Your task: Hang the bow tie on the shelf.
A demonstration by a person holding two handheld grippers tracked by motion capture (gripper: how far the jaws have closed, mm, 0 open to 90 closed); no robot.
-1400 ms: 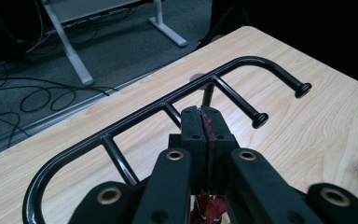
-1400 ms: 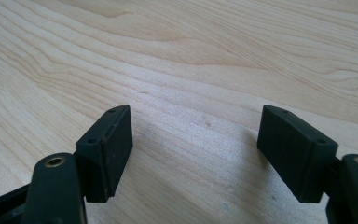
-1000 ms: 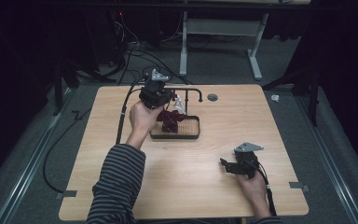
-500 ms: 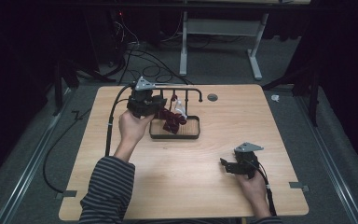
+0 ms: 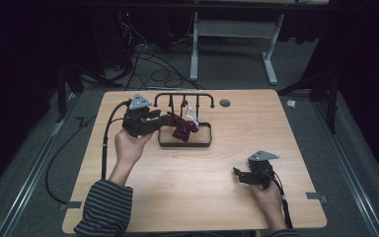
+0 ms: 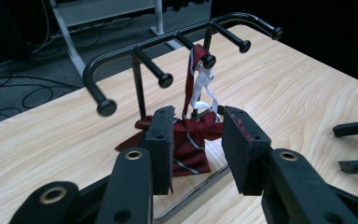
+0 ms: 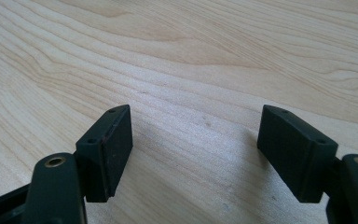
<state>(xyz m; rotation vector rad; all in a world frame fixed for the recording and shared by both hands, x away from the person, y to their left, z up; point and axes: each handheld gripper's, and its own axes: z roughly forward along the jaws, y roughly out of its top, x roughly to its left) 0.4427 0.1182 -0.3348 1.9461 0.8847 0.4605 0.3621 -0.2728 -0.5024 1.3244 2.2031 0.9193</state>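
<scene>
table lit from above, surroundings dark; gripper views sharp, soft shadows.

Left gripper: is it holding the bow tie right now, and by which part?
No. The left gripper has just been opening; its jaws stand apart, with the dark red bow tie beyond them, hanging from the black rack.

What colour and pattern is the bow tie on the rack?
Dark red with thin pale stripes, clearest in the left gripper view: bow tie.

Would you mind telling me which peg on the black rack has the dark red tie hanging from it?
The third peg counting from the rack's near curved end: the dark red tie and its white strap hang from it; the other pegs are bare.
</scene>
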